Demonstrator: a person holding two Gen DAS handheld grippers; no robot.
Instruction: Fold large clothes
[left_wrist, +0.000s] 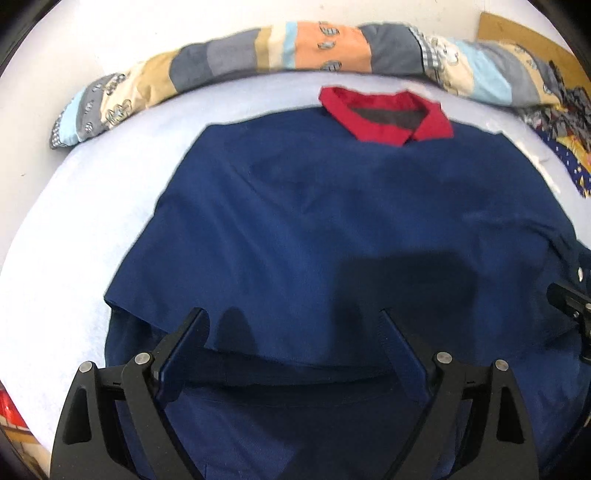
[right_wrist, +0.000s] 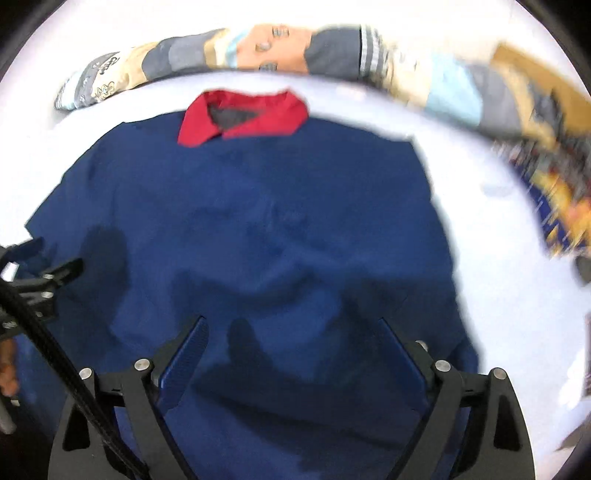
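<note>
A navy blue shirt (left_wrist: 332, 206) with a red collar (left_wrist: 388, 118) lies flat on a white bed sheet (left_wrist: 74, 221), collar at the far side. A lower layer has been folded up, its edge running across near my fingers. My left gripper (left_wrist: 293, 314) is open and empty above the shirt's near left part. My right gripper (right_wrist: 293, 321) is open and empty above the near right part of the shirt (right_wrist: 258, 206). The red collar (right_wrist: 243, 118) shows at the far side. Each gripper shows at the edge of the other's view.
A rolled patchwork quilt (left_wrist: 295, 48) lies along the bed's far edge against the white wall. A patterned cloth (left_wrist: 569, 122) sits at the far right. White sheet surrounds the shirt on the left and right (right_wrist: 498, 258).
</note>
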